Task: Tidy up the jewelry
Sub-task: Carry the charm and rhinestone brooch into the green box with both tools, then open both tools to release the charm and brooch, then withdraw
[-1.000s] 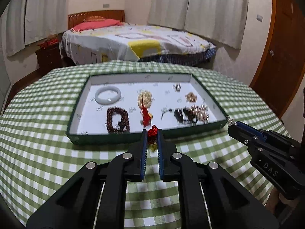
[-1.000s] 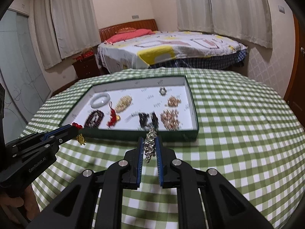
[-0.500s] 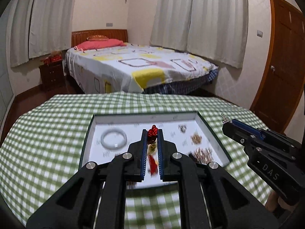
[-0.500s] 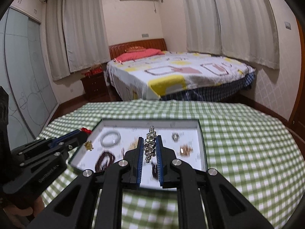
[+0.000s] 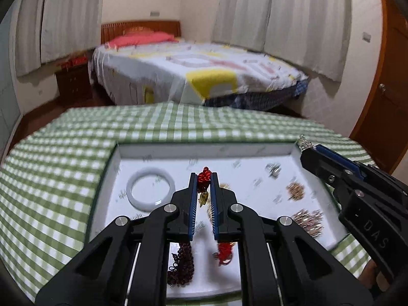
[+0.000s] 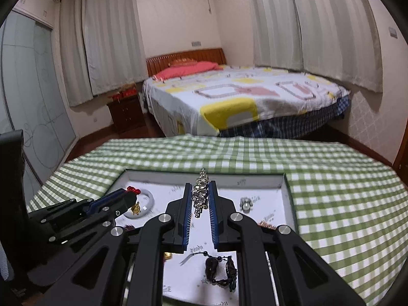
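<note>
My left gripper [image 5: 204, 178] is shut on a red knot charm [image 5: 204, 176] with a small gold pendant [image 5: 203, 198] dangling between its fingers. It hangs over the green-rimmed white tray [image 5: 103, 191], just right of a white bangle [image 5: 151, 193]. My right gripper [image 6: 201, 187] is shut on a silver chain [image 6: 200, 196] above the tray's far half [image 6: 288, 196]. Each gripper shows in the other's view: the right gripper [image 5: 307, 150] at the right, the left gripper [image 6: 131, 193] at the left.
The tray also holds a dark red bead bracelet [image 5: 182, 262], a red tassel [image 5: 224, 252], a gold cluster [image 5: 295, 190], a rose-gold chain heap [image 5: 309, 220], a silver ring [image 6: 246, 202] and a dark pendant cord [image 6: 220, 267]. Green checked tablecloth [image 6: 344, 204] surrounds it; a bed stands beyond.
Both grippers moved forward from in front of the tray to above it, each still holding its piece. The tray's near rim has slid under the fingers.
</note>
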Motion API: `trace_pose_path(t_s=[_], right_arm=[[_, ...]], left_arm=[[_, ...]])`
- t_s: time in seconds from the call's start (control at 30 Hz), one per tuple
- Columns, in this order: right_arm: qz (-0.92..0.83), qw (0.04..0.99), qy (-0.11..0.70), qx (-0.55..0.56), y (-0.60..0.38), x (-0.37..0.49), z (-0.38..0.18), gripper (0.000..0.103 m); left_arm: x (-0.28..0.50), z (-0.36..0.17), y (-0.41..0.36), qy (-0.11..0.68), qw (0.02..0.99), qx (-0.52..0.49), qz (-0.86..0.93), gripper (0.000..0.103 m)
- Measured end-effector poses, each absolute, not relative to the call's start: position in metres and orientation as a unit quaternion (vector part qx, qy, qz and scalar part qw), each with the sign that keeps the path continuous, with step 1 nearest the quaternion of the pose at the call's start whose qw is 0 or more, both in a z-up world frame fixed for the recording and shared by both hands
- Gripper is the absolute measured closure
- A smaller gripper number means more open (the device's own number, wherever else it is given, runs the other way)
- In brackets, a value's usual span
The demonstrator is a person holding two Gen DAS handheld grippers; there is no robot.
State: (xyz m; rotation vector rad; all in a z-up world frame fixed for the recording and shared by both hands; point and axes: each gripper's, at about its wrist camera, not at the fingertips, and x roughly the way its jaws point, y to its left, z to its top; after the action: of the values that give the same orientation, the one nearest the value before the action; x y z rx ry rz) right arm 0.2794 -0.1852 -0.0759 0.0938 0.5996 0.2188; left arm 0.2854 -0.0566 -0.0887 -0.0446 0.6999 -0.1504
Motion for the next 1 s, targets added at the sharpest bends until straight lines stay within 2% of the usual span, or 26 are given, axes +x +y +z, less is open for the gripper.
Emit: trace_pose_path(t_s=[0.23, 0.43, 1.0], right_arm=[[0.103, 0.932, 0.345, 0.045, -0.181, 0.302, -0.109, 0.089], [0.099, 0.918, 0.381, 0.043, -0.180, 0.314, -0.127, 0.089], [0.095, 0.912, 0.396, 0.049, -0.182, 0.317, -0.136, 0.089]], left_arm=[[0.304, -0.123, -0.052, 0.394, 0.917, -0.018, -0.060, 0.093], [0.309, -0.128, -0.056, 0.402, 0.914, 0.004, -0.049, 0.093], [0.319, -0.138, -0.060, 0.416, 0.908, -0.007, -0.051, 0.091]])
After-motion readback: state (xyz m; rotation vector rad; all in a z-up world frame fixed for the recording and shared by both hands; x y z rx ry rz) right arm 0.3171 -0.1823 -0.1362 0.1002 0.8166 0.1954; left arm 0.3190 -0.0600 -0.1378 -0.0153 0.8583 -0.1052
